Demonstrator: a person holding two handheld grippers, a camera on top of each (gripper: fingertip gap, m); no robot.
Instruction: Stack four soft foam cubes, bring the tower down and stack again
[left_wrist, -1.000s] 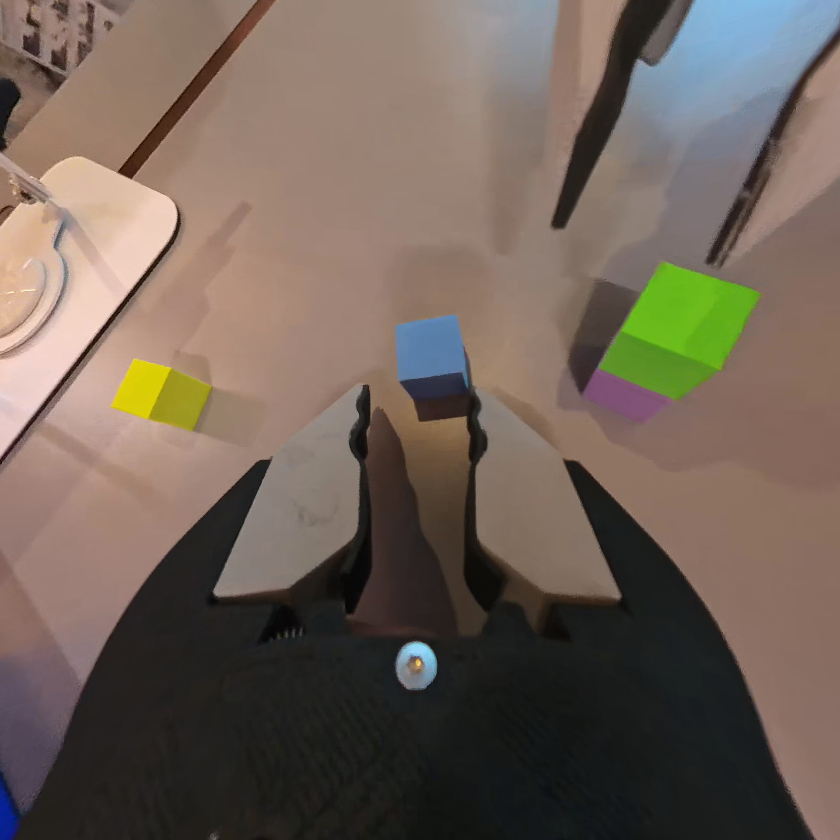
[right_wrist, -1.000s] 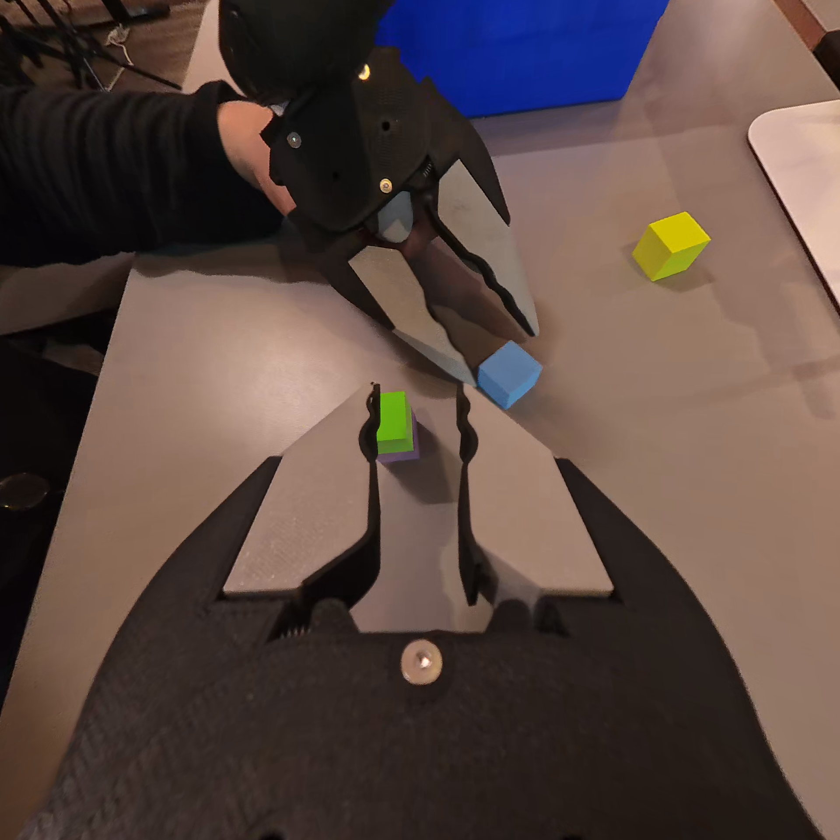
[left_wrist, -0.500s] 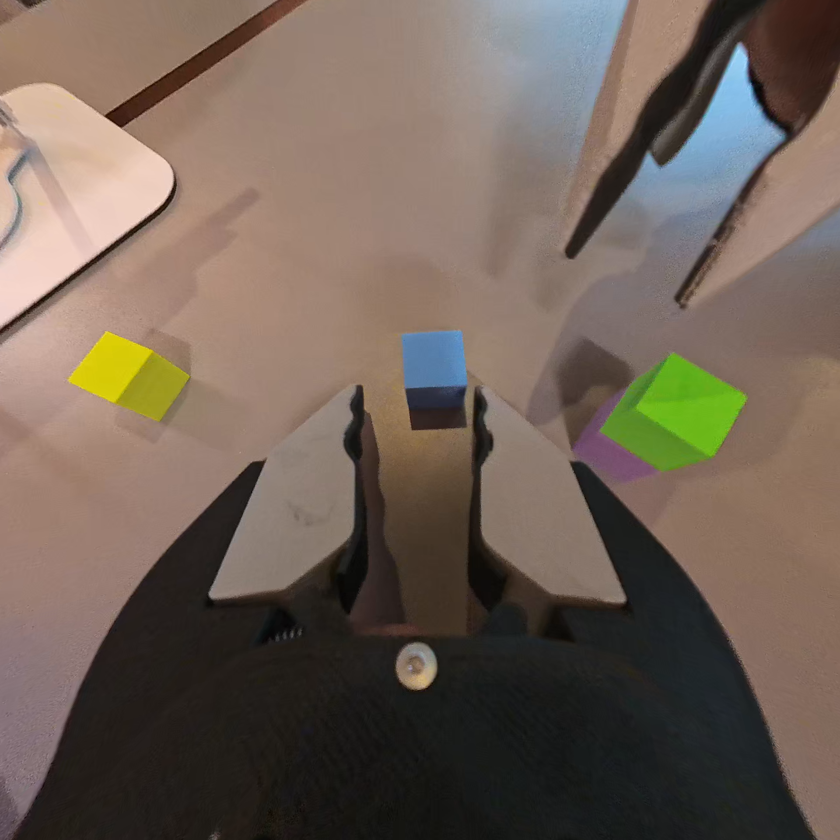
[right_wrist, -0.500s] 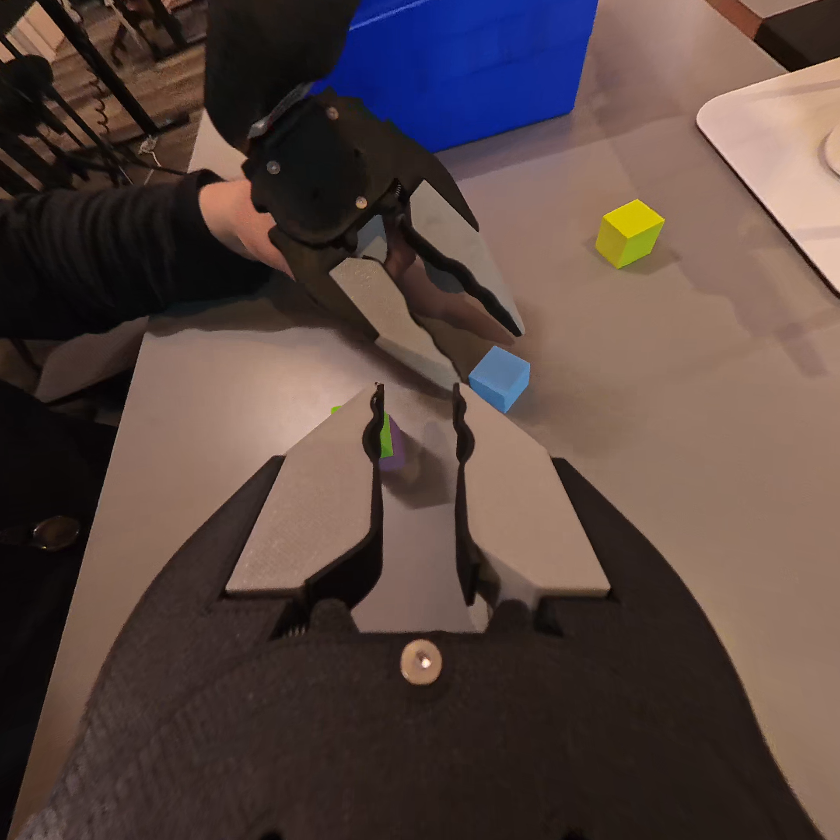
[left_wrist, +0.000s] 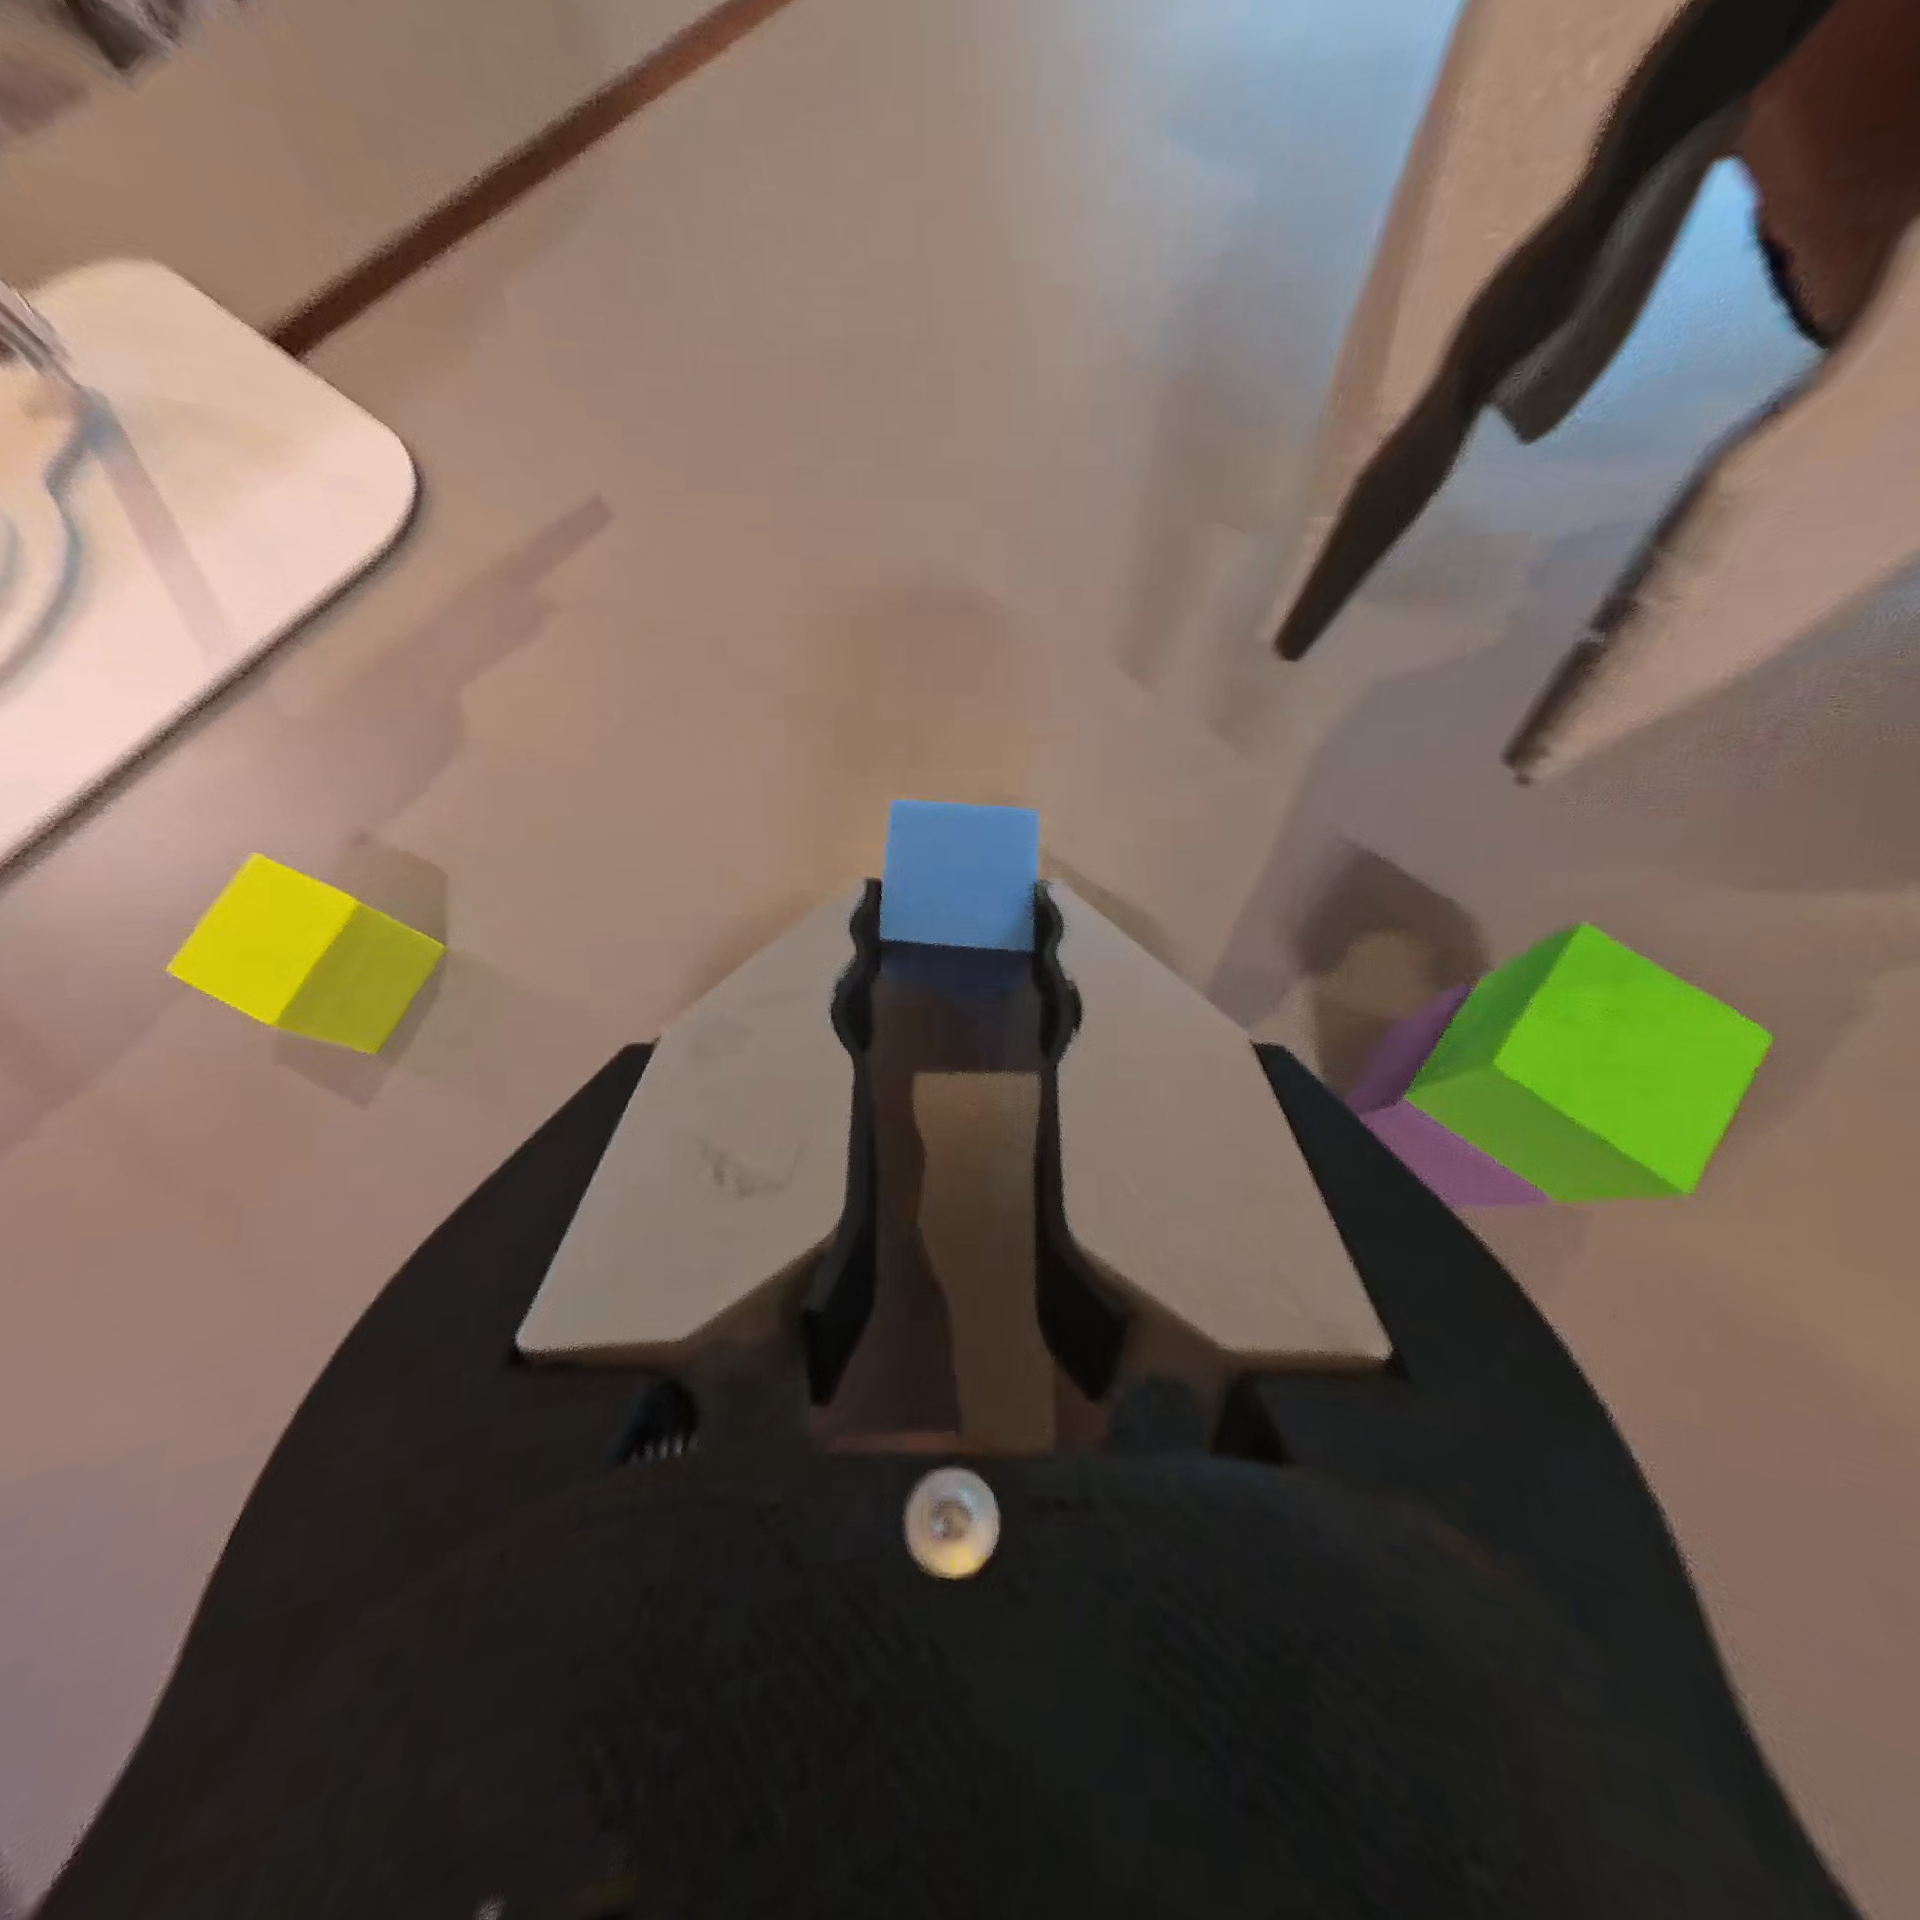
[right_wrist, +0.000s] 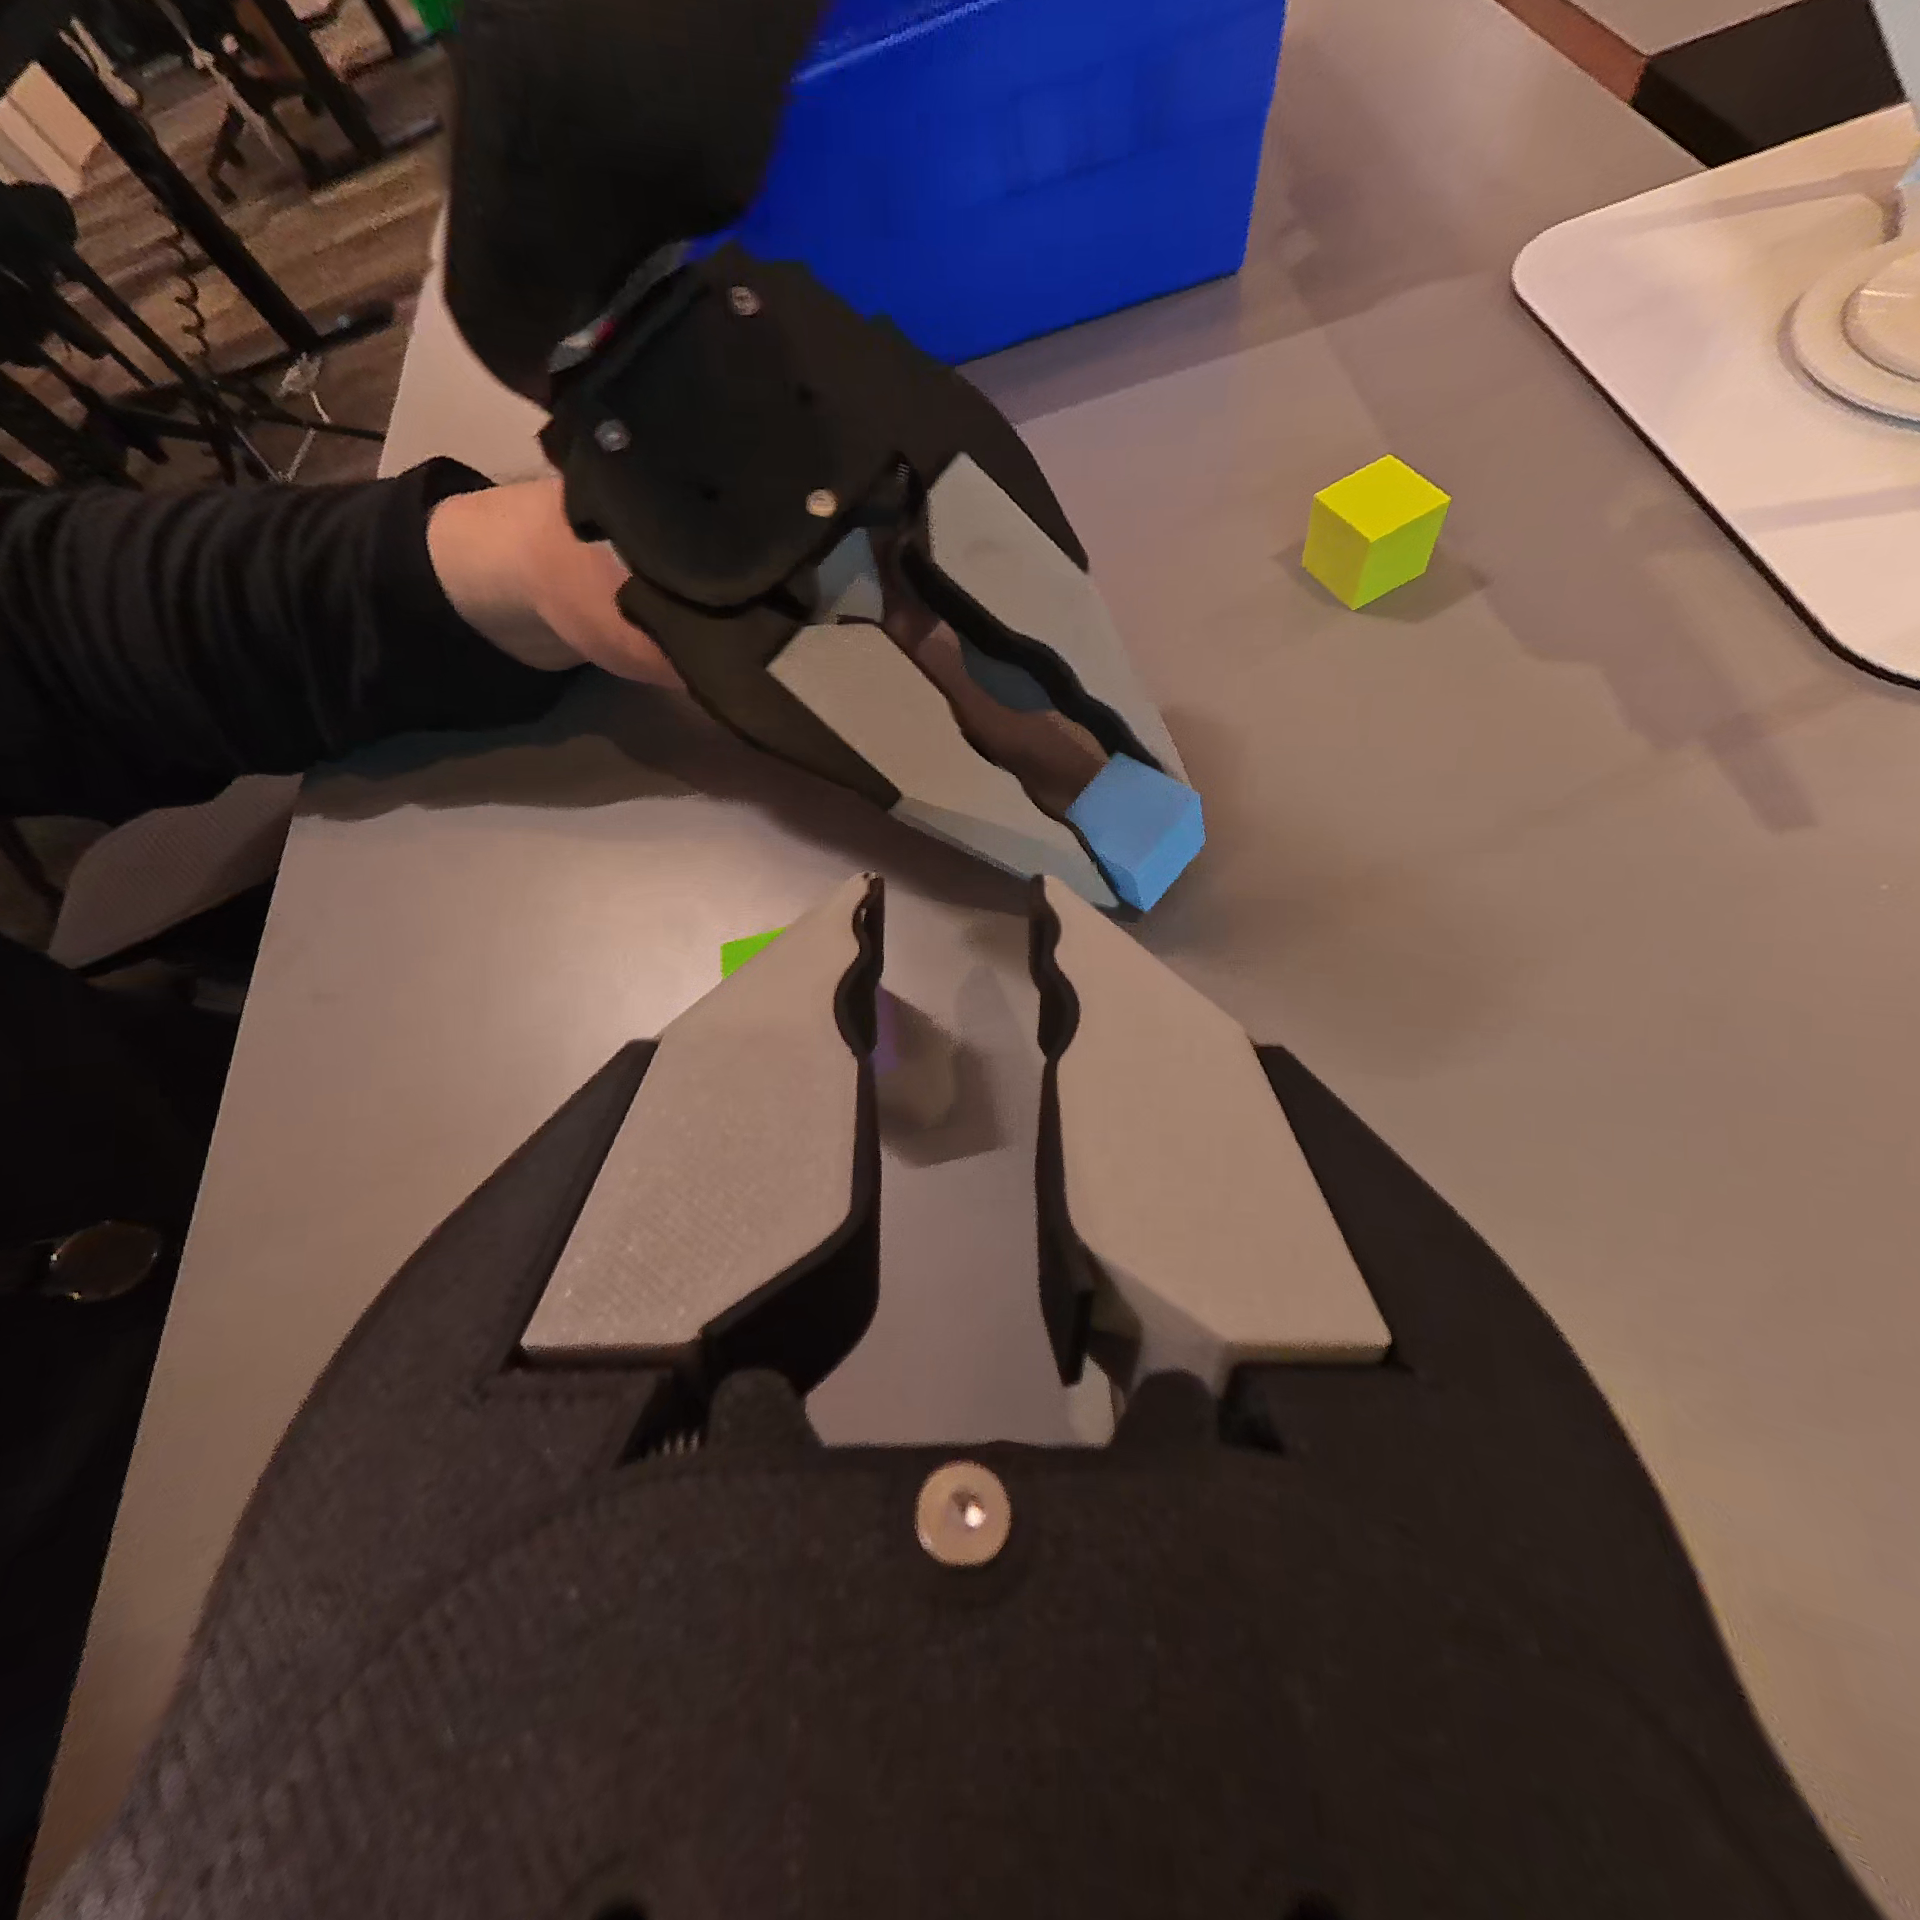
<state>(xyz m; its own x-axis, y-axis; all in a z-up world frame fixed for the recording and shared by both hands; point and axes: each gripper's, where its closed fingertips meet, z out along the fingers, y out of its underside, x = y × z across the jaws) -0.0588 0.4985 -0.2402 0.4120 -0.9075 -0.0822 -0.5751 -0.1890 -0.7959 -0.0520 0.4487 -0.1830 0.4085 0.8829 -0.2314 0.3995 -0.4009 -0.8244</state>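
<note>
left tongs (left_wrist: 958, 914): closed onto the blue cube (left_wrist: 961, 875), tips pressing both its sides; cube at table (left_wrist: 935, 416) level
right tongs (right_wrist: 954, 904): jaws parted, nothing between them, hanging above the table
green cube (left_wrist: 1590, 1060): sits skewed on the purple cube (left_wrist: 1439, 1143), to the right of the blue one; mostly hidden behind a finger in the right wrist view
yellow cube (left_wrist: 307, 951): alone on the table, well apart to the left
blue bin (right_wrist: 1029, 156): far table edge
white board (left_wrist: 177, 520): left, rounded corner
sleeve (right_wrist: 208, 613): black, behind left tongs
</note>
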